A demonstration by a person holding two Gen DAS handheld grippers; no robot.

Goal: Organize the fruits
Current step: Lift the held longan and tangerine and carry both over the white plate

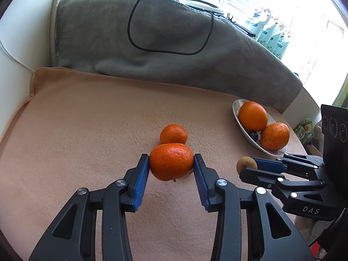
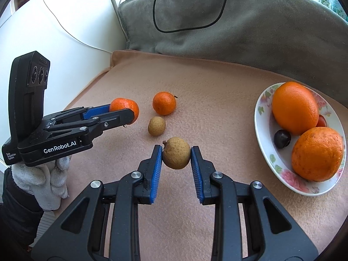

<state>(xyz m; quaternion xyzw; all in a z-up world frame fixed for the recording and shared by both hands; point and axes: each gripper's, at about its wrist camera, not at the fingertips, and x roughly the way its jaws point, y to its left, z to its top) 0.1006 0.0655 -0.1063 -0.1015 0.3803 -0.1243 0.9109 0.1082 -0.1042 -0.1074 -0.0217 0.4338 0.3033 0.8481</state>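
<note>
Left of the flowered plate [image 2: 264,156], on the peach cloth [image 2: 217,91] that is covering the worktop, both grippers are each clamping one fruit. The right gripper [image 2: 176,152] is squeezing a small brown round fruit [image 2: 176,155], possibly a longan, between its blue pads, and the fruit is sitting just left of the plate's near rim. The left gripper [image 1: 171,163] is pinching a mandarin [image 1: 170,161] across its width, well to the left of the plate. From the left wrist view, a second mandarin [image 1: 173,133] is lying directly beyond the held one and appears to be touching it or nearly so. A second brown fruit [image 2: 156,126] is resting on the cloth between the two grippers, left of the plate. Whether either held fruit is clear of the cloth cannot be told.

The plate is already carrying a large orange [image 2: 294,107], a rougher orange [image 2: 317,153], a dark plum-like fruit [image 2: 282,138] and a small red fruit [image 2: 322,120] that is mostly hidden. Judged from this layout, the right gripper is much the nearer to the plate, so its fruit is needing only a short carry rightward over the rim. Free space is showing mainly at the plate's left edge, near the dark fruit. The left gripper's mandarin is facing a longer rightward carry, past the right gripper's station.
</note>
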